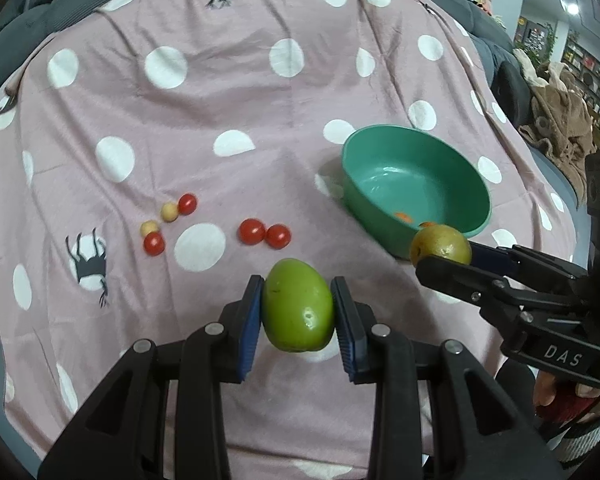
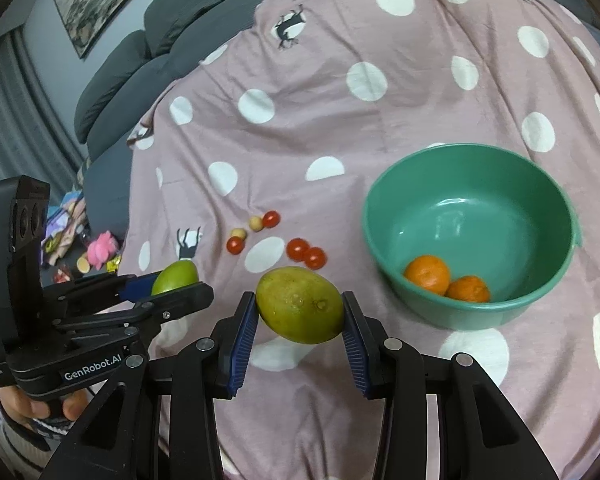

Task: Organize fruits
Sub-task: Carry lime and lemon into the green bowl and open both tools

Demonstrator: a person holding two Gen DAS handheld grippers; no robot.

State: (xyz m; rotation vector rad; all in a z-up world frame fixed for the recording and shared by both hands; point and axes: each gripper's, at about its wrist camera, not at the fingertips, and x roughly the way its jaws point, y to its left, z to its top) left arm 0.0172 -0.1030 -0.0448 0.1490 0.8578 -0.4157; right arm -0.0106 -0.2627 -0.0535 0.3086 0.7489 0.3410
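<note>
A pink cloth (image 2: pixel 340 128) with white dots and small black animal prints covers the whole work surface, draped over dark grey cushions (image 2: pixel 112 76).

On its right side sits a green bowl (image 2: pixel 540 208), upright, with 2 oranges (image 2: pixel 427 274) touching each other against its near inner wall.

The right gripper (image 2: pixel 300 314) is clenched on a yellow-green mango (image 2: pixel 300 304), its blue pads (image 2: pixel 244 336) pressing both ends; the fruit is lifted off the cloth, just left of the bowl and near its front rim. In the left wrist view this same mango (image 1: pixel 440 245) sits right in front of the bowl's near wall.

The left gripper (image 1: pixel 298 310) grasps a green mango (image 1: pixel 298 306) between its blue pads (image 1: pixel 252 320), also held above the cloth, further left than the other fruit. From the right wrist view only its top (image 2: pixel 176 277) shows above the black fingers.

Beyond the 2 grippers, small fruit lies loose on the cloth: a pair of red cherry tomatoes (image 1: pixel 252 231) touching each other, and to their left a loose cluster with 2 more red tomatoes (image 1: pixel 187 203) and 2 pale yellow ones (image 1: pixel 169 211).

Off the cloth's left edge, in the right wrist view, a pink toy (image 2: pixel 102 252) lies among scattered clutter on the floor.
</note>
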